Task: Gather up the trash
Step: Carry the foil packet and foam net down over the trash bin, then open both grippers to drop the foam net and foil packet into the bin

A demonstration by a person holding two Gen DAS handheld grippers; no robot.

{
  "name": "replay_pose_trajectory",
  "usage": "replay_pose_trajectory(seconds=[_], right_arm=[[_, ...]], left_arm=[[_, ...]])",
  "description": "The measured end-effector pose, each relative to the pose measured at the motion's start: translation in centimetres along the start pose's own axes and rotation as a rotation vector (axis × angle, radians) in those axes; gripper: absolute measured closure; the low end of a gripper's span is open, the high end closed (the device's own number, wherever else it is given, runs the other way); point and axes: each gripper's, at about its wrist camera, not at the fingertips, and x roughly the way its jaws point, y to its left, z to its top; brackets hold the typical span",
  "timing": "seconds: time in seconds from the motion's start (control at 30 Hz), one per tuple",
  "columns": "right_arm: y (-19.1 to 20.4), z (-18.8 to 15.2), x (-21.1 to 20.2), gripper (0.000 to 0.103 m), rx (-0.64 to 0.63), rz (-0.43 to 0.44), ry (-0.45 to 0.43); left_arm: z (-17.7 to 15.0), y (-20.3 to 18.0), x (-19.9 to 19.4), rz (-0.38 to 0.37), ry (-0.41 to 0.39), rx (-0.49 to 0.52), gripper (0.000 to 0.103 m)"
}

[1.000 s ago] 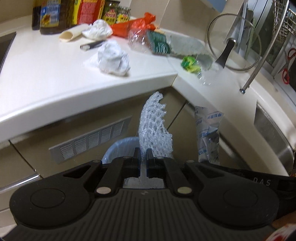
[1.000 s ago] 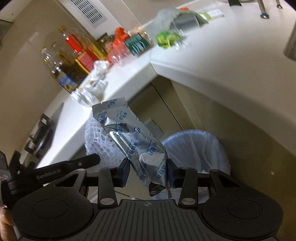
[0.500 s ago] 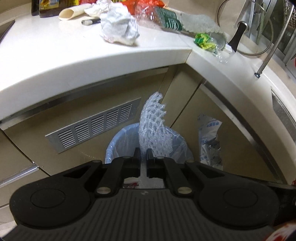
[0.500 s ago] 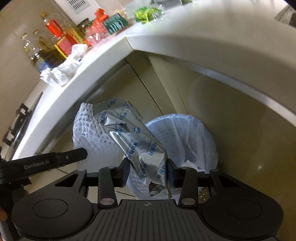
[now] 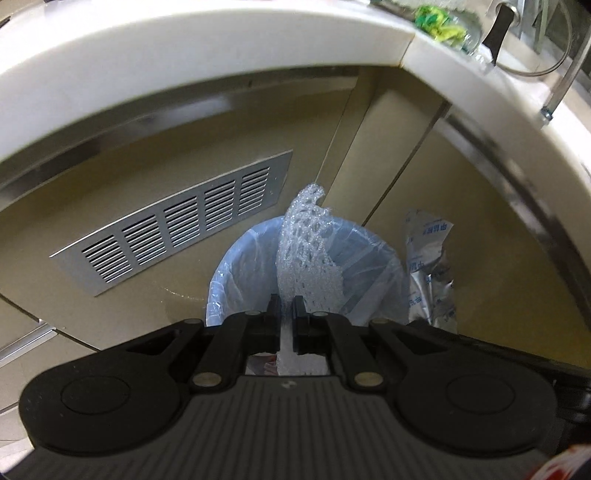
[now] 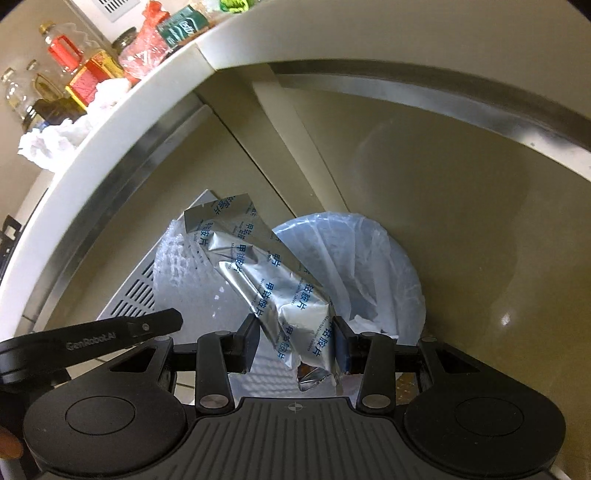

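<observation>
we see the left gripper (image 5: 285, 308) clenched on a white foam net (image 5: 304, 251) above the bag-lined bin (image 5: 236, 273) under the counter (image 5: 184, 55), while the right gripper (image 6: 295, 341) grasps a crumpled foil packet (image 6: 266, 284) over the same bin's near rim.

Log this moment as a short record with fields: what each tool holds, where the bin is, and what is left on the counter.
left tool: shut on white foam net, held over the bin
right tool: shut on silver foil packet
bin: on the floor at the cabinet corner, lined with a clear bag, some white trash inside
counter: crumpled tissues, red plastic bag, green wrapper, bottles
status: both items not yet dropped
</observation>
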Motion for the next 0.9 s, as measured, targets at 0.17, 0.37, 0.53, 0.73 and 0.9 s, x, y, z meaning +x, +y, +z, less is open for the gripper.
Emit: replay_pose_trajectory(seconds=[0.17, 0.37, 0.53, 0.73, 0.9], right_arm=[[-0.5, 0.4, 1.1, 0.061, 0.007, -0.008, 0.004], [-1.1, 0.8, 1.7, 0.061, 0.019, -0.018, 0.010], [-1.5, 1.0, 1.8, 0.061, 0.027, -0.025, 0.016], [-1.7, 1.1, 2.0, 0.061, 0.031, -0.029, 0.022], [-1.7, 1.2, 2.2, 0.061, 0.026, -0.028, 0.031]], left_arm=[[0.0, 0.2, 1.9, 0.014, 0.026, 0.009, 0.099], [0.1, 0.0, 3.5, 0.025, 0.045, 0.019, 0.099], [0.3, -0.2, 4.6, 0.024, 0.060, 0.022, 0.098], [0.4, -0.4, 5.8, 0.027, 0.066, 0.041, 0.087], [0.4, 0.0, 5.4, 0.032, 0.074, 0.029, 0.087]])
